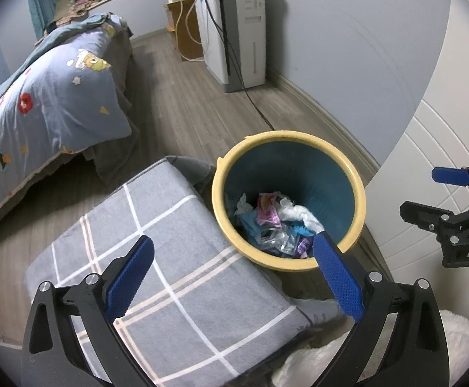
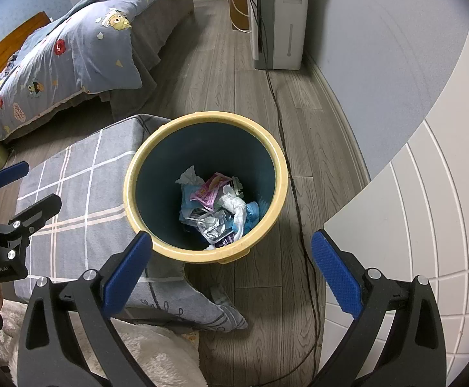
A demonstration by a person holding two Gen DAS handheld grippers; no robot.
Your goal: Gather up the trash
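Note:
A round bin with a yellow rim (image 1: pixel 360 200) (image 2: pixel 128 193) and dark teal inside stands on the wood floor. Crumpled trash (image 1: pixel 276 225) (image 2: pixel 218 206) lies at its bottom: white tissue, pink and purple wrappers, clear plastic. My left gripper (image 1: pixel 234 277) is open and empty, above the grey checked cushion (image 1: pixel 157 258) at the bin's near left rim. My right gripper (image 2: pixel 231 274) is open and empty, above the bin's near rim. The right gripper also shows at the right edge of the left wrist view (image 1: pixel 434 193), and the left gripper at the left edge of the right wrist view (image 2: pixel 33 187).
A bed with a blue cartoon quilt (image 1: pixel 41 103) (image 2: pixel 73 48) stands to the left. A white appliance (image 1: pixel 237 32) (image 2: pixel 282 16) is by the far wall, and its black cable (image 2: pixel 298 193) runs along the floor past the bin. A white panelled door (image 2: pixel 427 209) is on the right. White fluffy fabric (image 2: pixel 137 354) lies near me.

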